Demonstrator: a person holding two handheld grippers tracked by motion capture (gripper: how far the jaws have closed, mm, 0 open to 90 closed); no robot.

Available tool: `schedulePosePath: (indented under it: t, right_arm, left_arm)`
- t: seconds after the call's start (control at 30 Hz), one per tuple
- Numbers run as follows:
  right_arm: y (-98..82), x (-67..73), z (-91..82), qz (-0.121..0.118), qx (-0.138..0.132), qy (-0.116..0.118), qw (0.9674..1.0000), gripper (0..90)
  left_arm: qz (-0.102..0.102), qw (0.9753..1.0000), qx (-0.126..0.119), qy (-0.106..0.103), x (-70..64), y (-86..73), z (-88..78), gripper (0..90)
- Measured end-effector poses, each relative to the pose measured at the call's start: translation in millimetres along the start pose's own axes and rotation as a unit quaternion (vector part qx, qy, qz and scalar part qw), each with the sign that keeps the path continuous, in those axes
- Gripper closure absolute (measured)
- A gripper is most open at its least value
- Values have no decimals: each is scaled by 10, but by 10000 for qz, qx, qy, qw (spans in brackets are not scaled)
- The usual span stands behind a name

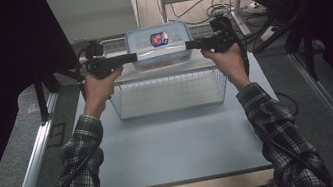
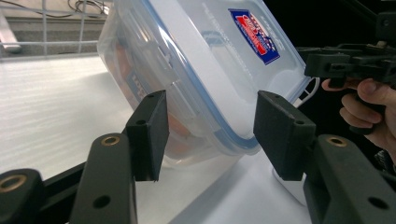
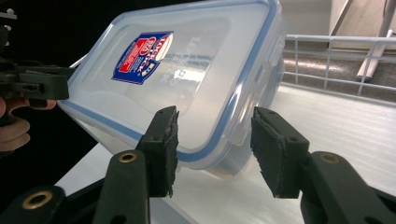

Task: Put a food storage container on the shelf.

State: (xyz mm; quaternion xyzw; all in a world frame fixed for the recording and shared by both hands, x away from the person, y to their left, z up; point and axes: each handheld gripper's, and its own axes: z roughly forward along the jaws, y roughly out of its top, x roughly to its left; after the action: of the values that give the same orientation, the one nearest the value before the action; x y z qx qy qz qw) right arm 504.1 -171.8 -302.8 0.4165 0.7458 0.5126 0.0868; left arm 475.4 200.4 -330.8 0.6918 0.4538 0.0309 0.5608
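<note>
The box (image 1: 159,45) was a clear plastic one with a blue-edged lid and a red and blue sticker (image 1: 159,38). It sat at the far end of the tabletop (image 1: 177,142), just behind the wire basket (image 1: 169,93). Something reddish showed inside it. Your left tongs (image 2: 210,135) were at its left end and your right tongs (image 3: 215,140) at its right end. Both pairs of jaws stood apart around the lid's edge, not clamped on it. Your hands wore checked sleeves (image 1: 83,157).
</note>
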Motion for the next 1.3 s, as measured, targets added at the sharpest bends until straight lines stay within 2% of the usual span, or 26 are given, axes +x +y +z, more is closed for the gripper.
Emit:
schedulePosePath:
  t: [0.17, 0.33, 0.43, 0.53, 0.63, 0.83, 0.97, 1.07, 1.3]
  right_arm:
    - [18, 19, 5, -5, -47, -44, 10000, 525]
    - [30, 30, 12, -83, -69, -85, 9999, 529]
    - [28, 26, 5, -108, -90, -90, 9999, 529]
    - [20, 36, -36, -221, -157, -64, 9996, 465]
    - [10, 46, -93, -314, -251, -17, 9992, 408]
    - [-76, 85, -163, -478, -162, 116, 9987, 302]
    - [-154, 107, -193, -597, -129, 125, 9981, 254]
    - [-215, 123, -214, -691, -119, 155, 9974, 229]
    - [-398, 185, -237, -924, -70, 137, 9956, 159]
  left_arm:
    - [104, 9993, -121, 343, 6, 52, -9, 453]
    - [148, 9992, -110, 352, -2, 70, 11, 460]
    - [385, 9979, -103, 506, -57, 77, -5, 457]
    - [590, 9974, -106, 395, -138, 61, -28, 391]
    - [893, 9949, 4, 460, -207, 30, -41, 325]
    - [1082, 9926, 110, 532, -288, -119, -67, 237]
    - [1122, 9924, 131, 489, -298, -223, -122, 193]
    - [1271, 9906, 174, 475, -333, -301, -163, 165]
    - [1444, 9883, 311, 375, -419, -543, -211, 103]
